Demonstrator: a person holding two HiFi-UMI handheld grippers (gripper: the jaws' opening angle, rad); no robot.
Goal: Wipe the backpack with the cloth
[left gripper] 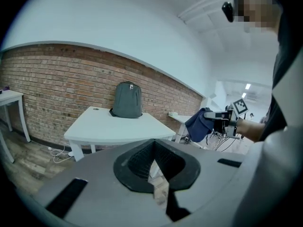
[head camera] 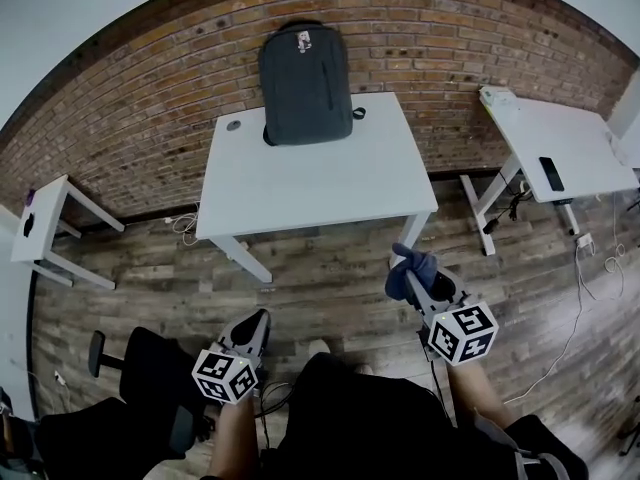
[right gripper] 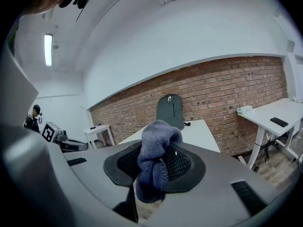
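The left claw (head camera: 254, 326) is hanging closed and empty above the wood floor (head camera: 330, 278), well short of the white tabletop (head camera: 310, 183). A grey backpack (head camera: 305, 83) is standing upright at the tabletop's far edge, against the brick wall (head camera: 150, 108). The right claw (head camera: 424, 279) is gripping a bunched blue cloth (head camera: 403, 276) in mid-air, off the tabletop's near right corner.

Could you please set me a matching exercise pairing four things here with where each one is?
Things:
1. backpack
2. cloth
3. phone
4. left gripper

Places or states:
a. lying on the right-hand table
b. clamped in the right gripper
c. holding nothing
d. upright at the back of the middle table

Pairs: 1-d, 2-b, 3-a, 4-c
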